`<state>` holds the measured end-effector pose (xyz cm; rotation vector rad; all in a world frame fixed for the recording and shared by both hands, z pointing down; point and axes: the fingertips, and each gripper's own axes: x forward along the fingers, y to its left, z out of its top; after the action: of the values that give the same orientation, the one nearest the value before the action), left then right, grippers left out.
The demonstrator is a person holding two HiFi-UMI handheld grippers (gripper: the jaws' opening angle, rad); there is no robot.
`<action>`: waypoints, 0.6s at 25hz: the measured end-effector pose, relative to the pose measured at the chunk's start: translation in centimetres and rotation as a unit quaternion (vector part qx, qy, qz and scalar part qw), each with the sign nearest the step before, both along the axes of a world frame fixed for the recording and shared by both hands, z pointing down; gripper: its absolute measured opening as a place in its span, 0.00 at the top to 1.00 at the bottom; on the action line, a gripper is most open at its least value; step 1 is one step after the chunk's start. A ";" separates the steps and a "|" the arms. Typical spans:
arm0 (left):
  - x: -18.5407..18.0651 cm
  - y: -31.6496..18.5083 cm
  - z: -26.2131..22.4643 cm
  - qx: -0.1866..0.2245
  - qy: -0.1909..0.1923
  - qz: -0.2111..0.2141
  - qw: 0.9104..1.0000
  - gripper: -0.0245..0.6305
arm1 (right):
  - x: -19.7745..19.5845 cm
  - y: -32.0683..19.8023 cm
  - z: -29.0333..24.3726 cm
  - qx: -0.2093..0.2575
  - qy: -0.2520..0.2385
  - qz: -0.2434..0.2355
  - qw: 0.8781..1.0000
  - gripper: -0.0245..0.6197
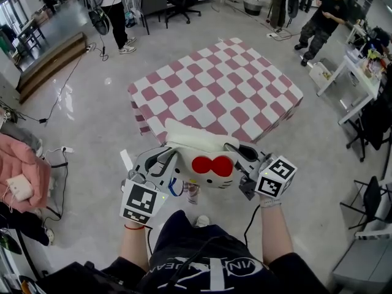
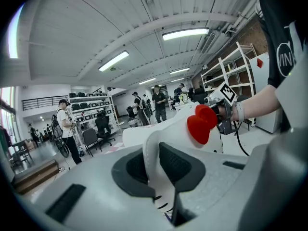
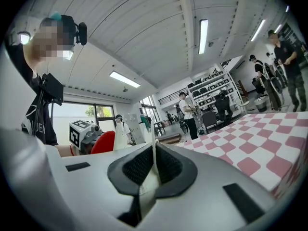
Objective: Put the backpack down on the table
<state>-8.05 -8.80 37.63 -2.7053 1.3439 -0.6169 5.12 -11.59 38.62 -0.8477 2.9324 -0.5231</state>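
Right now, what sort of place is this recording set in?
Probably an open-plan lab or workshop: office chairs, storage racks along the wall, and a checkered table standing alone on the open floor.

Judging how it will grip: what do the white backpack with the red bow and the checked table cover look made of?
White backpack with the red bow: probably soft padded fabric, matte; its edge creases thin where clamped. Pink-and-white checked table cover: seemingly thin cloth or plastic sheet, matte; it drapes over the edges.

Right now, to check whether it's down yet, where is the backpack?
The backpack hangs low-centre in the head view, pinched between the left gripper and right gripper at the near edge of the checked table, not clearly resting on it.
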 end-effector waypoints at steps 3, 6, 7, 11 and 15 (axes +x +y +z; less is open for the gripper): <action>0.4 -2.2 0.7 0.003 0.000 0.002 1.000 0.89 | 0.4 -2.1 0.7 0.003 0.000 0.002 1.000 0.95; 0.6 -4.1 0.9 0.005 0.000 0.010 1.000 0.89 | 0.6 -3.8 1.1 0.004 0.002 0.008 1.000 0.95; 0.7 -4.6 0.9 0.006 0.000 0.014 1.000 0.89 | 0.6 -4.2 1.1 0.005 0.002 0.011 1.000 0.95; 0.9 -7.0 0.6 0.009 0.001 0.035 0.999 0.89 | 0.9 -6.2 0.8 0.007 -0.001 0.031 0.999 0.95; 0.8 -9.8 0.9 0.006 0.002 0.049 0.999 0.89 | 0.9 -8.7 1.1 0.004 -0.004 0.045 0.999 0.95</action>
<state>-7.21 -18.57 38.51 -2.7447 1.2019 -0.5939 5.97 -20.27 39.68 -0.9703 2.8705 -0.5066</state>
